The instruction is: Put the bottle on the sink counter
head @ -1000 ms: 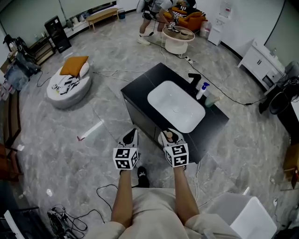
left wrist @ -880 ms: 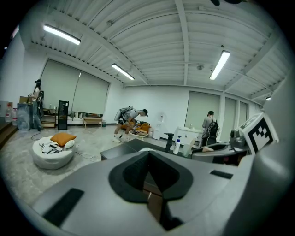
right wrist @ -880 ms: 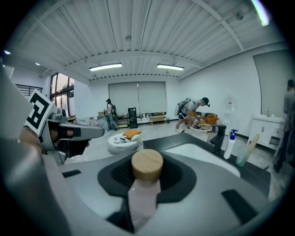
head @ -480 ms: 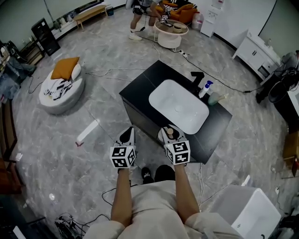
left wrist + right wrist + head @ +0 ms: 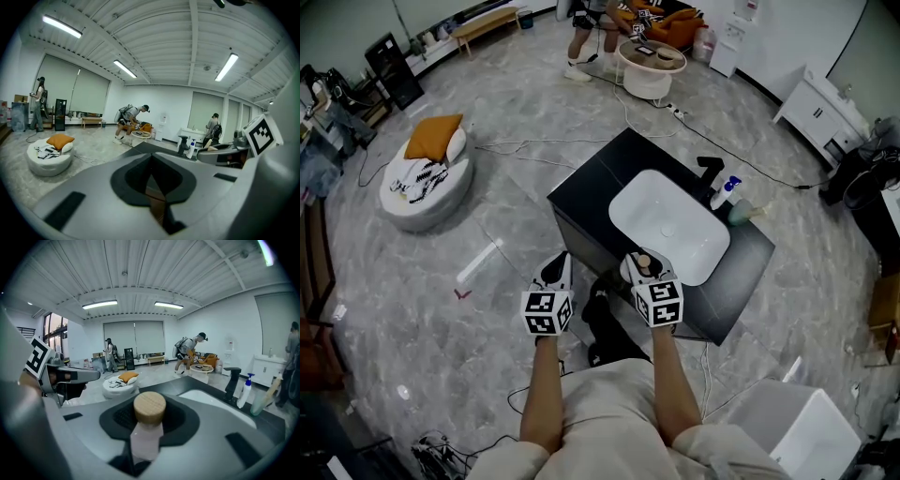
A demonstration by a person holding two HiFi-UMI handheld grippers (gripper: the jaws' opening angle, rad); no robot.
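1. Out on the left, the left hand-held gripper (image 5: 556, 272) hangs over the floor just short of the table's (image 5: 592, 187) near edge. Its jaws are drawn together with nothing between them, so it has no part in this.
2. Just beside it is the right hand-held gripper (image 5: 642, 267), and this one has the goods. Its jaws are closed partway and clamped on the bottle (image 5: 147, 430), gripping the pale body low down. The bottle stands upright, and its round wooden cap (image 5: 149, 407) rises clear above the jaws.
3. So the bottle is in the air, right at the table's near edge. From the head view I cannot tell whether it is already over the black top or a touch short of it.
4. My read is that this is the carry-in step. The bottle is gripped and brought up to the table, but not yet set down.
5. The white basin (image 5: 668, 225) fills the middle of the table. That leaves a thin black strip along the near edge and a broader bare patch toward the left corner.
6. The next move calls for a short reach forward. Then comes a level descent onto bare black top, clear of the basin rim so the base sits flat, and only then do the jaws part.
7. Far right, the tap (image 5: 710, 172) and a spray bottle (image 5: 727, 190) stand along the far edge behind the basin. Both are well apart from the carried bottle and look like no obstacle.
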